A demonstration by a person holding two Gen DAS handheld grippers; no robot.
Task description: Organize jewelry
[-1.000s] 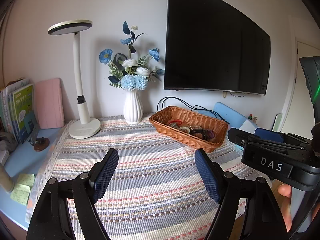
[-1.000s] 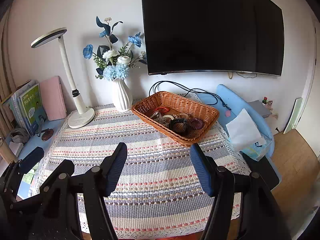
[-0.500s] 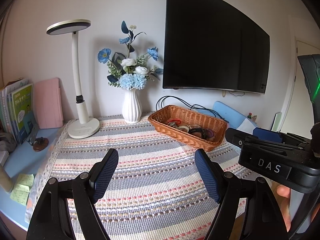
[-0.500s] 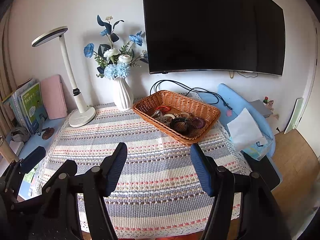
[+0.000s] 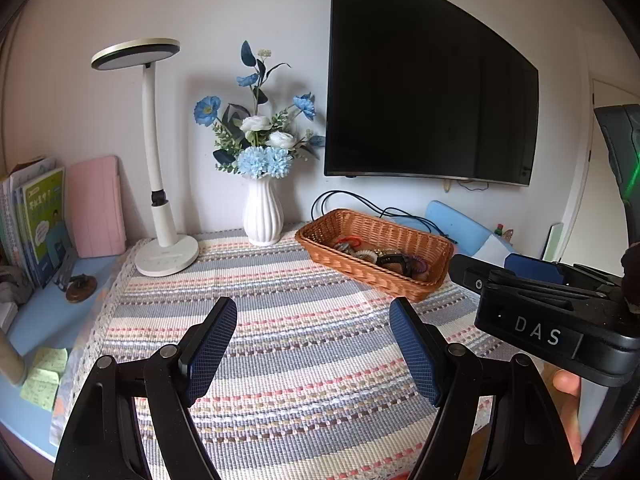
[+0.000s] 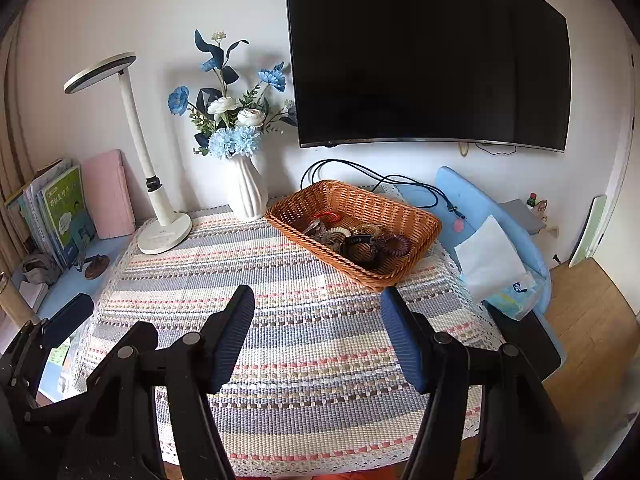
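A brown wicker basket (image 5: 424,276) (image 6: 404,210) stands at the back right of the striped cloth. It holds a heap of jewelry (image 6: 352,236) (image 5: 380,254): bracelets, coiled bands, a dark watch, a red ring. My left gripper (image 5: 314,320) is open and empty above the cloth, short of the basket. My right gripper (image 6: 318,308) is open and empty, just in front of the basket's near corner. The right gripper's body also shows at the right of the left wrist view (image 5: 552,312).
A white vase with blue flowers (image 5: 262,216) and a white desk lamp (image 5: 166,256) stand at the back. Books and a pink folder (image 5: 96,204) stand at left. A black screen (image 5: 424,92) hangs on the wall. A tissue pack (image 6: 496,272) lies right of the cloth.
Both views have shifted slightly; the basket sits a little lower and nearer in both. Both grippers stay open and empty.
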